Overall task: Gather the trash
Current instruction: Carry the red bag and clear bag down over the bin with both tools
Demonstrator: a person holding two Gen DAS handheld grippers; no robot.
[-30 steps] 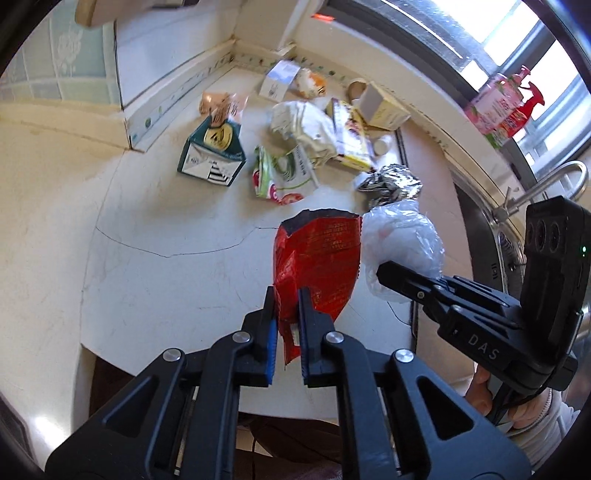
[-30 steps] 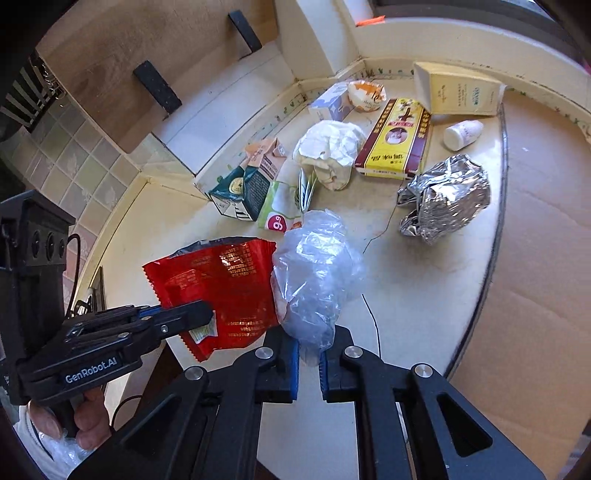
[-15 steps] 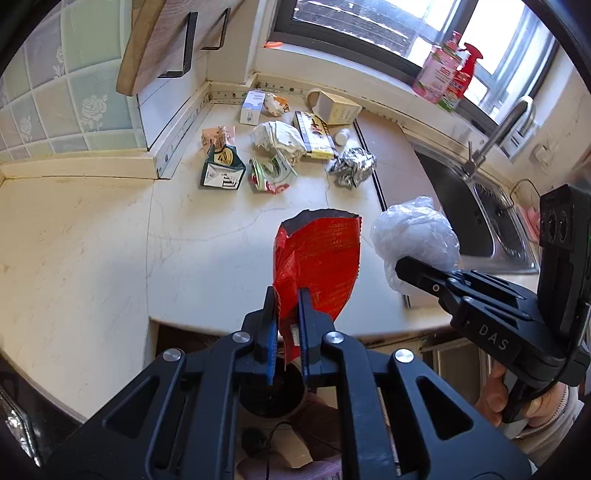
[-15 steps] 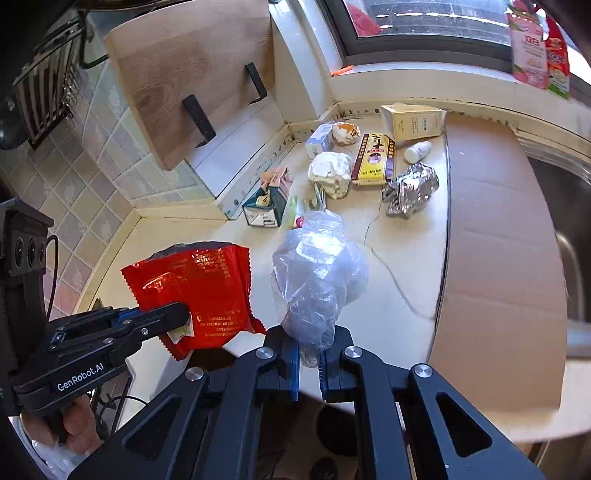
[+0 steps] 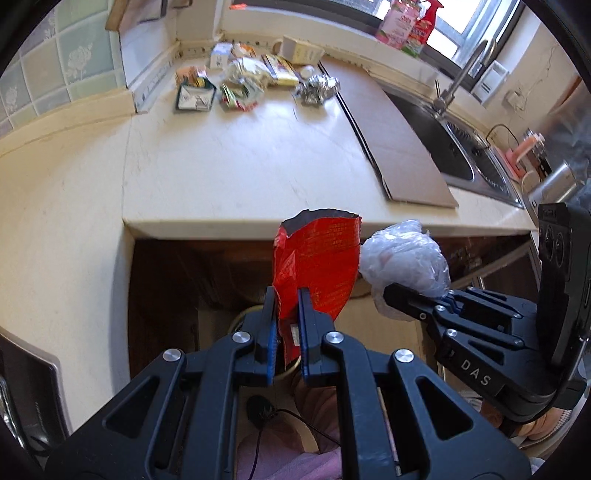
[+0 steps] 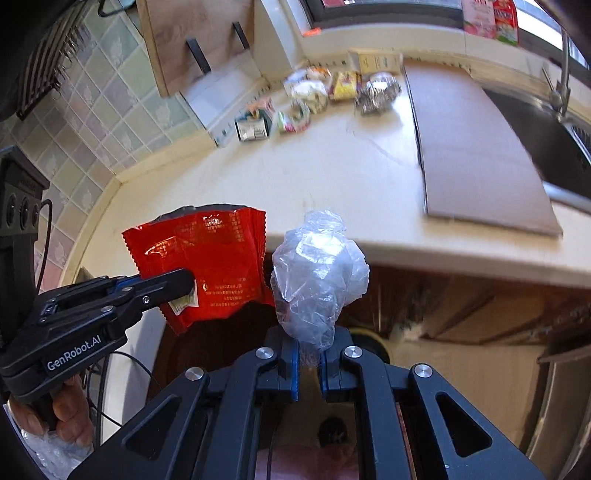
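Left wrist view: my left hand-held gripper (image 5: 283, 314) is clamped on a torn red snack bag (image 5: 317, 262), held off the bench (image 5: 236, 162) edge at 12 o'clock. Its thin lower edge may slip free. More trash (image 5: 240, 85) lies far back.

Right wrist view: my right hand-held gripper (image 6: 308, 356) pinches a crumpled clear plastic bag (image 6: 317, 273). It is slippery and loosely bunched, so it may slide out; red bag at 10 o'clock.

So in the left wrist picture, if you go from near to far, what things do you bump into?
left gripper → red snack bag → counter edge → crumpled foil → pink bottle on the windowsill.
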